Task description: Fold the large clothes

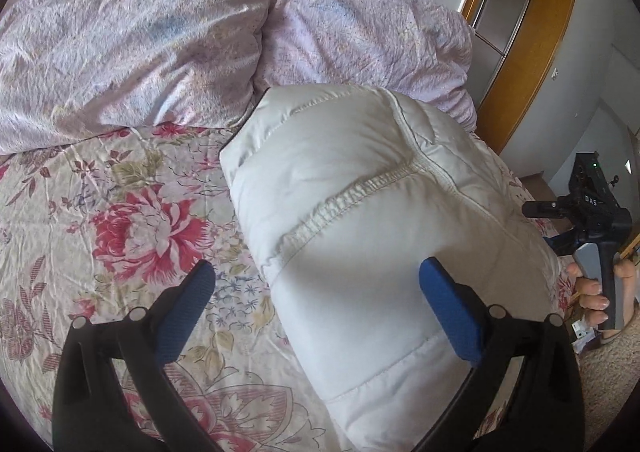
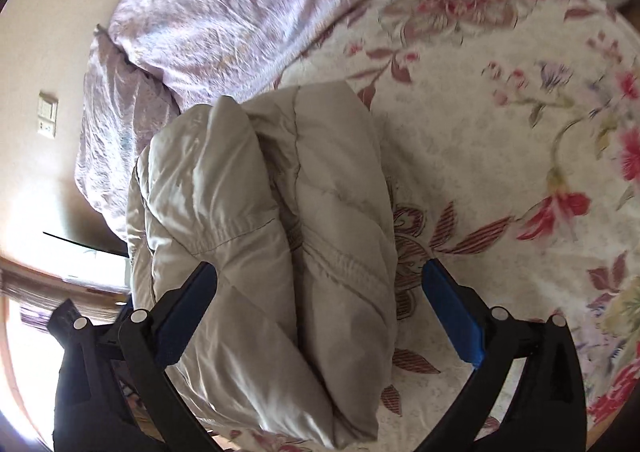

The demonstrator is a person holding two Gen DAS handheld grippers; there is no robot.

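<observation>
Left gripper (image 1: 316, 284): jaws wide, empty, above jacket's near end. Right gripper (image 2: 320, 288): jaws wide, empty, straddling jacket. White padded jacket (image 1: 360, 220): folded bundle on floral bedspread (image 1: 120, 212), pillows (image 1: 128, 40) beyond. Step: folding apparently finished; next, tidy or withdraw.

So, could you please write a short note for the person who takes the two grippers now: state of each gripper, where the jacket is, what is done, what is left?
Left gripper: open, holding nothing, above the near end of the jacket.
Right gripper: open, holding nothing, over the other side of the jacket.
Jacket: white, padded, lying on the flowered bedspread, just in front of the lilac pillows.
Done: it looks folded into a thick, compact bundle.
Left: probably only to press or tidy the bundle. I cannot tell whether another fold is needed.
</observation>
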